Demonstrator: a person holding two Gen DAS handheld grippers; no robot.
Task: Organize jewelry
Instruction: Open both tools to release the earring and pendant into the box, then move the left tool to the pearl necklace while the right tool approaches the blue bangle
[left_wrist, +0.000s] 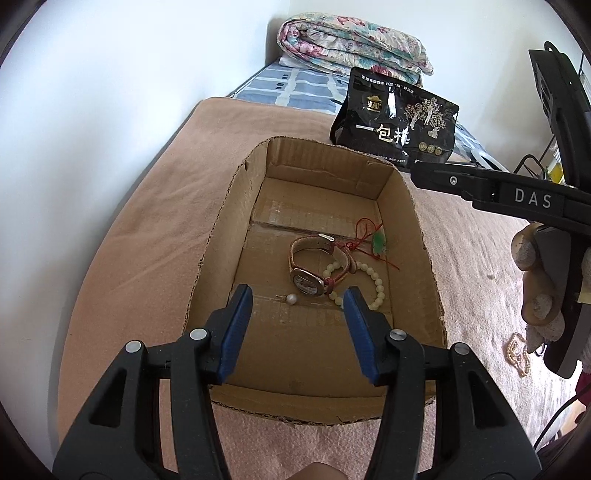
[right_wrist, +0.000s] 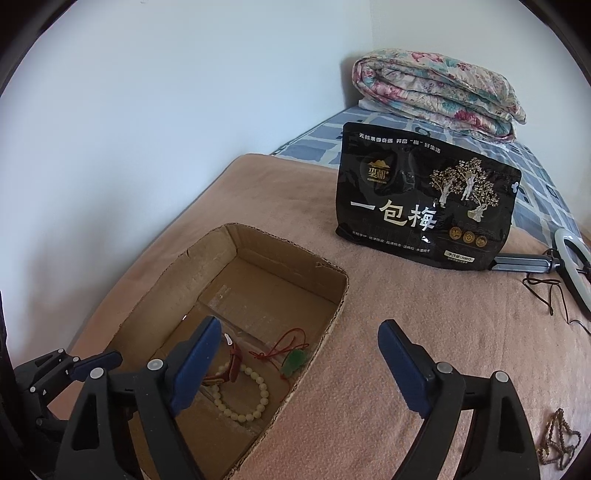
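An open cardboard box (left_wrist: 218, 236) sits on a pink blanket. Inside lie a watch with a brown strap (left_wrist: 308, 280), a cream bead bracelet (left_wrist: 376, 286), a green pendant on red cord (left_wrist: 378, 242) and a single pearl earring (left_wrist: 291, 298). My left gripper (left_wrist: 297, 302) is open and empty above the box's near end. My right gripper (right_wrist: 299, 347) is open and empty, over the box's right wall (right_wrist: 321, 343); the bracelet (right_wrist: 258, 391) and pendant (right_wrist: 293, 362) show between its fingers. A beaded necklace (right_wrist: 557, 439) lies on the blanket at the right; it also shows in the left wrist view (left_wrist: 517, 352).
A black snack bag (right_wrist: 424, 206) stands behind the box. A folded floral quilt (right_wrist: 439, 92) lies at the back on a blue checked sheet. A ring light on a small stand with its cord (right_wrist: 569, 251) lies at the right. A white wall (right_wrist: 129, 129) runs along the left.
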